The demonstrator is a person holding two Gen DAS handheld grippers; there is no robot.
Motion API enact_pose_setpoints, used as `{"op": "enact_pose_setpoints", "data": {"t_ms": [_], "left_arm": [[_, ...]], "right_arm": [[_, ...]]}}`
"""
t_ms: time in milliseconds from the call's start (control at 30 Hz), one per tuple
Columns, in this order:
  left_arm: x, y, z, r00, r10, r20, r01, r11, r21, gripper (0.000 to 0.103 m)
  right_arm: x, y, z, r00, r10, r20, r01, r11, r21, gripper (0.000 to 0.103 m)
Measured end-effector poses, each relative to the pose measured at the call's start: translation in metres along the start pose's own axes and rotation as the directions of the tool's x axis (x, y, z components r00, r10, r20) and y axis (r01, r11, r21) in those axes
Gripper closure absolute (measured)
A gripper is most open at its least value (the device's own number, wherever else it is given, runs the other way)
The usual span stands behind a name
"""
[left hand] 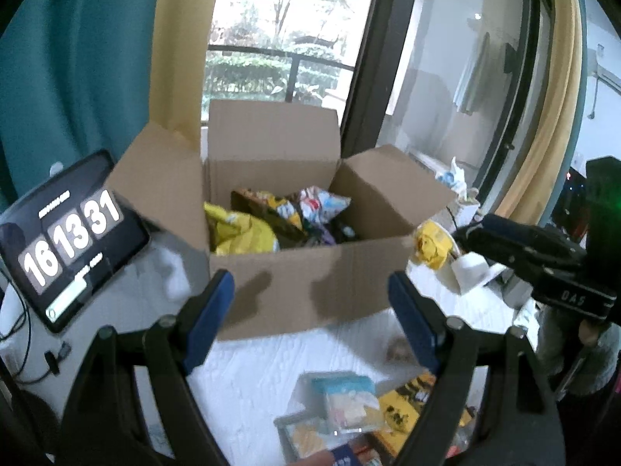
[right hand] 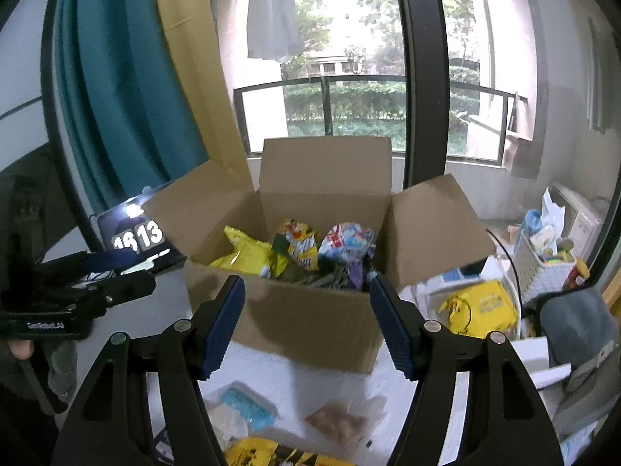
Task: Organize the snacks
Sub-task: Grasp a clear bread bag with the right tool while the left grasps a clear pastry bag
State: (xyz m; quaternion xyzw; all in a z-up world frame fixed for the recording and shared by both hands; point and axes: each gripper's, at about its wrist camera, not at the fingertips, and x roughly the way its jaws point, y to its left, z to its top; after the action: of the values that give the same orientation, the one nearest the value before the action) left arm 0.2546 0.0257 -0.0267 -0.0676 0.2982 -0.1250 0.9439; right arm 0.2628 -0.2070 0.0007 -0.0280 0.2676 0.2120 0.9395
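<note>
On the white table (left hand: 271, 369) by the window stands an open cardboard box (left hand: 310, 283), flaps up, holding snack bags — a yellow bag (left hand: 240, 233), a blue-and-white bag (left hand: 324, 204). More snack packets (left hand: 349, 407) lie loose on the table in front of it. The left gripper (left hand: 310, 310) and right gripper (right hand: 306, 322) both hover before the box's front wall, jaws spread and pinching nothing. A tablet clock (left hand: 66, 240) leans left of the box.

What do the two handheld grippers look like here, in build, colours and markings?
Both the left gripper and the right gripper have black plastic linkage arms with silver pivot pins and ribbed dark blue pads on the jaws. Seen side-on, each black body carries small white lettering, too blurred to read reliably.
</note>
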Motion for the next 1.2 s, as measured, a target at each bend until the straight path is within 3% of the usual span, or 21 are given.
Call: {"op": "enact_pose_setpoints", "data": {"t_ms": [500,867,1200], "left_arm": [[0.041,-0.016,-0.056,0.987,-0.019,-0.160,0.017,1.000,-0.016,0.020],[0.089,-0.037,-0.099,0.942,-0.020,-0.336,0.032,0.999,0.029,0.020],[0.114,-0.040,-0.115,0.902,-0.017,-0.431,0.034,0.999,0.034,0.020]], "right_arm": [[0.009,-0.038,-0.069,0.994,-0.018,-0.109,0.030,0.993,0.114,0.033],[0.044,-0.072,-0.119,0.976,0.015,-0.218,0.036,0.973,0.228,0.033],[0.077,-0.076,-0.146,0.938,0.101,-0.331,-0.013,0.966,0.258,0.033]]}}
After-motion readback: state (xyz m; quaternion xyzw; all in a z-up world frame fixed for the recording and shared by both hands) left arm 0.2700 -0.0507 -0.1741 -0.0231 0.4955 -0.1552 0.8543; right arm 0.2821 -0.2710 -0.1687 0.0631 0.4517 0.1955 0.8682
